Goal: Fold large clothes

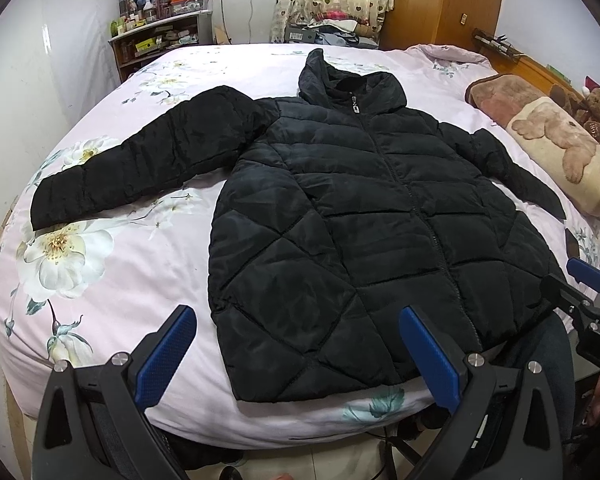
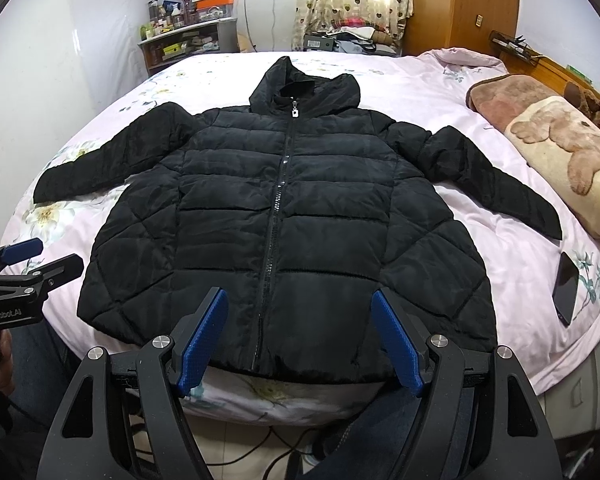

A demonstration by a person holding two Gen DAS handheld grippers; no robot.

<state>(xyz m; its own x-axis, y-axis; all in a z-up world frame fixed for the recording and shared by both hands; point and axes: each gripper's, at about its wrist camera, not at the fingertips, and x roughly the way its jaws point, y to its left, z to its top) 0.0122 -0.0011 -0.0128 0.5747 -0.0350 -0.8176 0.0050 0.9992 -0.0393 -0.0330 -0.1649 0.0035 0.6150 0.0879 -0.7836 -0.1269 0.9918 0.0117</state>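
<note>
A black quilted hooded jacket (image 1: 340, 220) lies flat and zipped on a pink floral bed (image 1: 112, 280), hood at the far side, both sleeves spread out. It fills the right wrist view (image 2: 284, 216) too. My left gripper (image 1: 296, 320) is open and empty, above the near hem on the jacket's left half. My right gripper (image 2: 298, 304) is open and empty, above the near hem around the zipper. The right gripper also shows at the right edge of the left wrist view (image 1: 580, 284), and the left gripper at the left edge of the right wrist view (image 2: 32, 260).
A bear-print pillow (image 2: 560, 152) lies on the bed's right side beside a wooden headboard (image 2: 540, 60). A black phone (image 2: 566, 288) lies on the bed right of the jacket. A cluttered shelf (image 2: 184, 40) and a wardrobe (image 2: 460, 4) stand beyond the bed.
</note>
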